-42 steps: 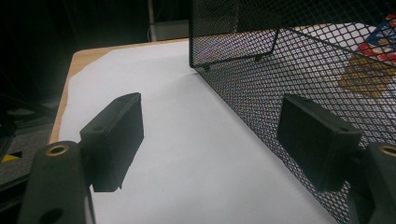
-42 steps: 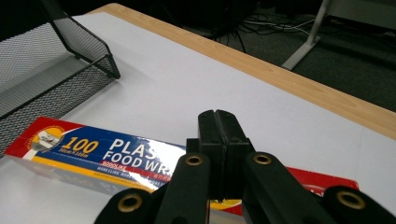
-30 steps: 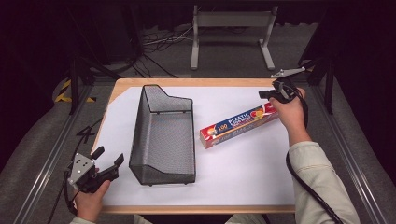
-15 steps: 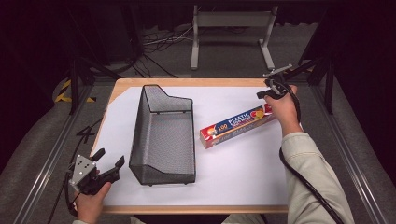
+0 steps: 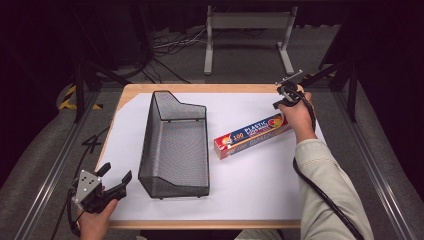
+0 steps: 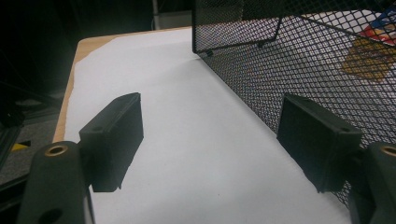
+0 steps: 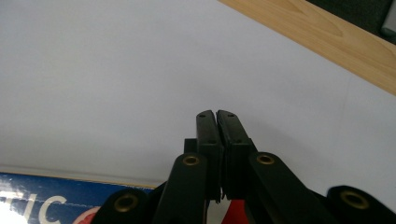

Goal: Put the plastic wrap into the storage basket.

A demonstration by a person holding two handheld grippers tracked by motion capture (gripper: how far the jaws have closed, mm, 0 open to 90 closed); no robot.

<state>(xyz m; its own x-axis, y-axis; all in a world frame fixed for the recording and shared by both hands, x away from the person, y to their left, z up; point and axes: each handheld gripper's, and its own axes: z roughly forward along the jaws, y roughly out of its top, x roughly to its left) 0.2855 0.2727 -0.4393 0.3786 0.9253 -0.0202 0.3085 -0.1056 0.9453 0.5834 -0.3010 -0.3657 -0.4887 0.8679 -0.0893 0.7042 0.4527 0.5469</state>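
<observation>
Going left to right: two grippers, one mesh basket, one box of plastic wrap, all on one bench [image 5: 150, 90] covered with a white sheet.

The left gripper [image 5: 114, 180] sits at the near left corner of the bench with its jaws spread wide and nothing between them. In the left gripper view it [image 6: 210, 140] points along the white sheet, with the basket's side wall just past one jaw.

Next over is the black wire mesh basket [image 5: 175, 145], long and open-topped, one end wall taller than the other, nothing inside it.

Then the box [image 5: 254, 135]: a long, narrow carton, mostly blue with "100 PLASTIC" in white and a red and yellow patch, lying flat and angled on the sheet between the basket and the right hand.

The right gripper [image 7: 217, 114] is over the box's far right end with its jaws pressed together, gripping nothing.
</observation>
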